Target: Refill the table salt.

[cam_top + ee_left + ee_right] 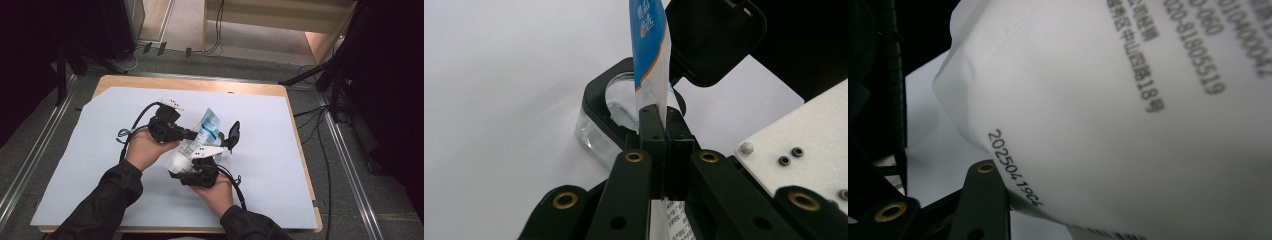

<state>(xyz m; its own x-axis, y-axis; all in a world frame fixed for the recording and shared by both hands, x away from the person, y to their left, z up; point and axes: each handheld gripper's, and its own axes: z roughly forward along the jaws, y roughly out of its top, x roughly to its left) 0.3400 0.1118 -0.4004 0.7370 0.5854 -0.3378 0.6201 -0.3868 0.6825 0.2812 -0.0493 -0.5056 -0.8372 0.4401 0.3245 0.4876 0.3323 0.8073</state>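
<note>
Pouch edge pinched between closed jaws of left gripper, standing directly above open clear container; right gripper beneath pouch, grip state indiscernible.

Your pouch: white plastic, blue-and-orange print at top, black text and date code on back; held off tabletop, tilted, between both grippers. Clear container: black rim, hinged black lid open and upright; sits on tabletop just behind pouch.
</note>
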